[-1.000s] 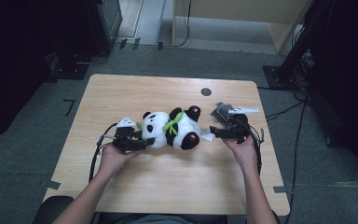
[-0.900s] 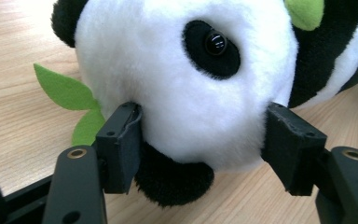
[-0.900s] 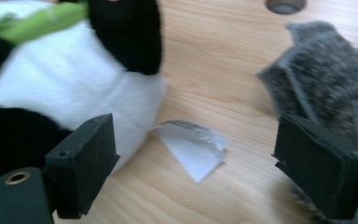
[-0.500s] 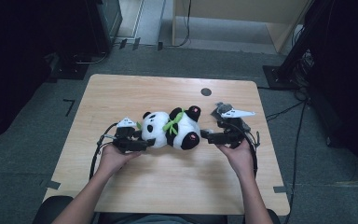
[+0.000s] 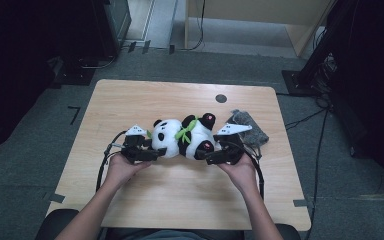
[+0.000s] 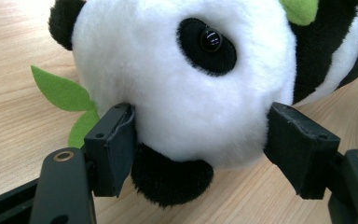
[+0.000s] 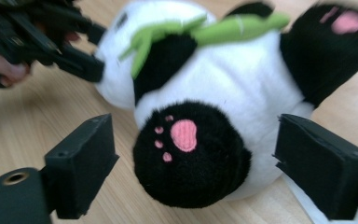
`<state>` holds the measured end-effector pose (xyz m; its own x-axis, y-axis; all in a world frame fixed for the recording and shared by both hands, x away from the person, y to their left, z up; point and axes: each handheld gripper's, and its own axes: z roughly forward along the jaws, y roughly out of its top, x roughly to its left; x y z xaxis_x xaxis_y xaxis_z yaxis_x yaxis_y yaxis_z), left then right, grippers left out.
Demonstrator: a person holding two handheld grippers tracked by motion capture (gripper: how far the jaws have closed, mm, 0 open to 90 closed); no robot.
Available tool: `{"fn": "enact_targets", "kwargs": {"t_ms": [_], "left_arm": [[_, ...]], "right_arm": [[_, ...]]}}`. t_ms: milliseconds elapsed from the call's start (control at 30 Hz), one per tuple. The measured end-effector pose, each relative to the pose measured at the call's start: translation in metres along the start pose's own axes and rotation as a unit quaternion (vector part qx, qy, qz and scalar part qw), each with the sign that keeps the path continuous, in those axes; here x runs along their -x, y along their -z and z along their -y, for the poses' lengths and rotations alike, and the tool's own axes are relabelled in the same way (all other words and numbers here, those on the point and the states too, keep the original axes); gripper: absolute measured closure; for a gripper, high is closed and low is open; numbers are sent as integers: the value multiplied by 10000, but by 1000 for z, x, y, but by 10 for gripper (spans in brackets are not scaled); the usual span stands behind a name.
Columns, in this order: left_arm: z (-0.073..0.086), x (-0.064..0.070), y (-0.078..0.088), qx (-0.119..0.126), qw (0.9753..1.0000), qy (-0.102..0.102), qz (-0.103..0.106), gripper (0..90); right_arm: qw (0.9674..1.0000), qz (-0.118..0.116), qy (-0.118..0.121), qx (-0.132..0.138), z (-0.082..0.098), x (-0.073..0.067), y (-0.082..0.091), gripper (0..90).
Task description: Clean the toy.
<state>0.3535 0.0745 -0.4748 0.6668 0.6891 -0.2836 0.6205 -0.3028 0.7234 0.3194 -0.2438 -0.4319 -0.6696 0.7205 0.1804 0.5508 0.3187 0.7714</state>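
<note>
Right now my left gripper sits at the head end of the black-and-white plush panda with a green leaf scarf, which lies on its side near the middle of the pale wooden table. In the left gripper view my two black jaws stand on either side of the soft white head: the left one touches the fur beside the dark ear patch, while the right one stands just clear of the cheek. My jaws have just been opening, with the head between them, so I am not pinching it. A green felt leaf pokes out from behind the head onto the tabletop.

My right gripper is at the panda's other end, with a grey three-cornered plate on top. In the right gripper view my jaws are spread wide, one on each side of the black hind foot with its pink paw print, and neither touches the plush. The picture is a little blurred there.

Behind my right gripper, a crumpled dark grey cloth lies on the table near its right edge, just beside the panda's feet.
</note>
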Motion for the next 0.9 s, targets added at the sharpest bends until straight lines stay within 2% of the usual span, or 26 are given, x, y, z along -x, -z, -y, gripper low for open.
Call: {"fn": "enact_targets", "kwargs": {"t_ms": [33, 133, 200, 267, 400, 467, 533, 633, 667, 733, 767, 833, 867, 900], "left_arm": [[0, 0, 0, 1, 10000, -8, -2, 282], [0, 0, 0, 10, 10000, 2, 1, 281], [0, 0, 0, 11, 10000, 3, -1, 281], [0, 0, 0, 17, 10000, 7, 1, 281], [-1, -1, -1, 69, 9999, 88, 22, 281], [-1, 0, 0, 61, 10000, 69, 13, 282], [-1, 0, 0, 67, 10000, 57, 11, 283], [-1, 0, -1, 100, 9999, 53, -1, 282], [-1, 0, -1, 119, 9999, 63, -9, 281], [-2, 0, -1, 130, 9998, 116, -1, 278], [-2, 0, -1, 139, 9999, 102, -6, 280], [-2, 0, -1, 156, 9999, 76, 1, 283], [-2, 0, 0, 227, 9997, 78, 23, 283], [-3, -1, 0, 244, 9997, 76, 54, 283]], "right_arm": [[10000, 12, 33, -51, 1, 1, -4, 82], [9999, 56, 83, 45, 7, 1, -17, 0], [9999, 81, 101, 19, 9, 1, -21, 0], [9999, 3, -18, -170, 13, 3, -33, 0], [9999, 152, -18, 0, 13, 5, -40, 0], [9994, 261, 205, -42, 16, 5, -45, 0], [9977, 484, 456, -150, 17, 1, -49, 0], [9946, 792, 637, -229, 18, -6, -53, 0], [9939, 850, 662, -235, 18, -7, -54, 7], [9914, 1029, 788, -199, 19, -8, -55, 96], [9907, 1031, 877, -141, 20, -6, -54, 136], [9916, 981, 840, -107, 21, -5, -52, 168], [9927, 940, 752, -116, 19, -2, -48, 248], [9930, 919, 735, -112, 17, -2, -47, 286]]}}
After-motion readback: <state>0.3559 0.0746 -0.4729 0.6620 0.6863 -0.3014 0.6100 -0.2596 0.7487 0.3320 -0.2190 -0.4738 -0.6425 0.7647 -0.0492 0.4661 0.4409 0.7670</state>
